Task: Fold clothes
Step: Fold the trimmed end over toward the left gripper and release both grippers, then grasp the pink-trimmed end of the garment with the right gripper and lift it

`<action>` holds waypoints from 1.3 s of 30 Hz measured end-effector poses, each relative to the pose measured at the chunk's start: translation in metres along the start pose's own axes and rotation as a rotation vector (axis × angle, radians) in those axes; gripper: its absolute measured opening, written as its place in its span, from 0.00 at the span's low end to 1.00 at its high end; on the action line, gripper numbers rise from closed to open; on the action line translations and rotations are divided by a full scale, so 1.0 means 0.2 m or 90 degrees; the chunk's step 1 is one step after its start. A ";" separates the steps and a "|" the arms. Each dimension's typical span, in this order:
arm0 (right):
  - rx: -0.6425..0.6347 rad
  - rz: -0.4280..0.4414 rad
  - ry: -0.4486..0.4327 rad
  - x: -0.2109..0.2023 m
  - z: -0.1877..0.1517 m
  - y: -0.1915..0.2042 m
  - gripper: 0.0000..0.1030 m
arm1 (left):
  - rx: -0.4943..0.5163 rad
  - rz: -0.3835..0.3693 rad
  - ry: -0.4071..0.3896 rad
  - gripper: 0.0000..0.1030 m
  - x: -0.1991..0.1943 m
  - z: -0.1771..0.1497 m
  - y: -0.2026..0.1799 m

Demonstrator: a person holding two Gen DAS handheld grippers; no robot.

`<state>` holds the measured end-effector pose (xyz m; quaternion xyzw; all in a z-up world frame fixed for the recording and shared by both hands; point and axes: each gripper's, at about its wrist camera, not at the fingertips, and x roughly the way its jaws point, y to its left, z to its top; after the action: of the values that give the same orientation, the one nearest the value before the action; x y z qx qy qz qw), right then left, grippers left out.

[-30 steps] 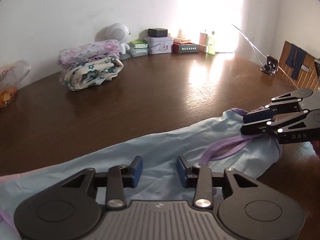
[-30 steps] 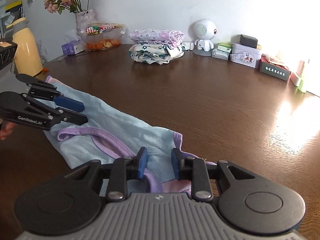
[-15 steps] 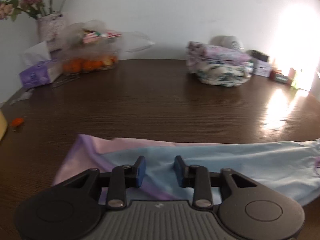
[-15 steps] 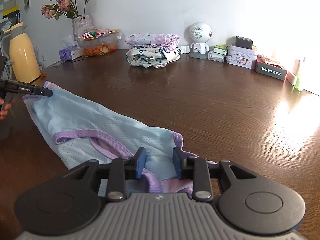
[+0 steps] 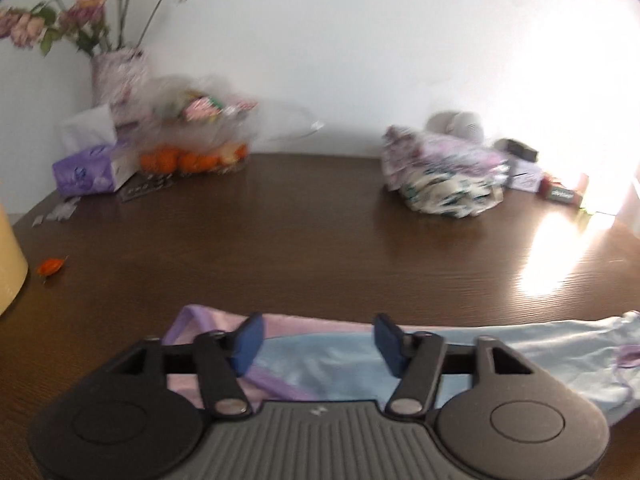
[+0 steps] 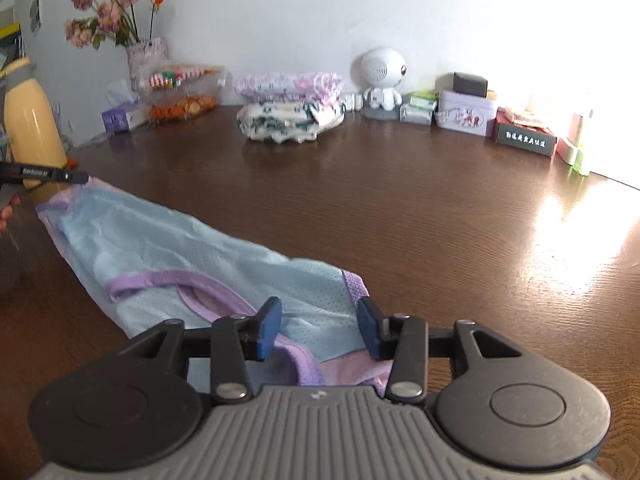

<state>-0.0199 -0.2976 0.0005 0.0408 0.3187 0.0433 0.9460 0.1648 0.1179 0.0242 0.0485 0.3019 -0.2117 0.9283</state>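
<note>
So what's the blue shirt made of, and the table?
The shirt looks like thin, matte mesh fabric, probably synthetic: tiny holes dot it, and it lies limp with soft wrinkles. Its purple trim looks knitted. The table looks like dark wood or wood veneer with a glossy finish: grain lines show, and the window light reflects off it.

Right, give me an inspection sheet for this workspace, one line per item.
Surface: dark wooden table, sun glare at the right.
Job's things: light blue garment with purple trim lying stretched out flat; folded clothes stack at the back.
Clutter: flower vase, tissue box, bag of oranges, yellow flask, white robot figure, tins and boxes.
Grippers: left hand-held gripper open over the garment's purple end; right hand-held gripper open over the other end.
Cables: nothing seen.
Surroundings: white wall.
</note>
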 end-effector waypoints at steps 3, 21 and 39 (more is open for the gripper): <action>0.023 -0.003 -0.026 -0.11 0.03 0.00 0.84 | 0.051 -0.037 -0.012 0.86 -0.08 0.00 -0.22; 0.269 -0.012 -0.042 -0.37 -0.21 -0.14 1.00 | 0.112 -0.181 0.016 0.99 -0.22 -0.21 -1.01; 0.393 0.014 -0.034 -0.16 -0.24 -0.22 0.89 | 0.261 -0.285 0.092 0.16 0.20 -0.01 -1.37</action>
<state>-0.0724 -0.3426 -0.0239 0.3310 0.2911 -0.0464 0.8964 0.0774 -0.1453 0.0096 0.1816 0.3211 -0.4636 0.8056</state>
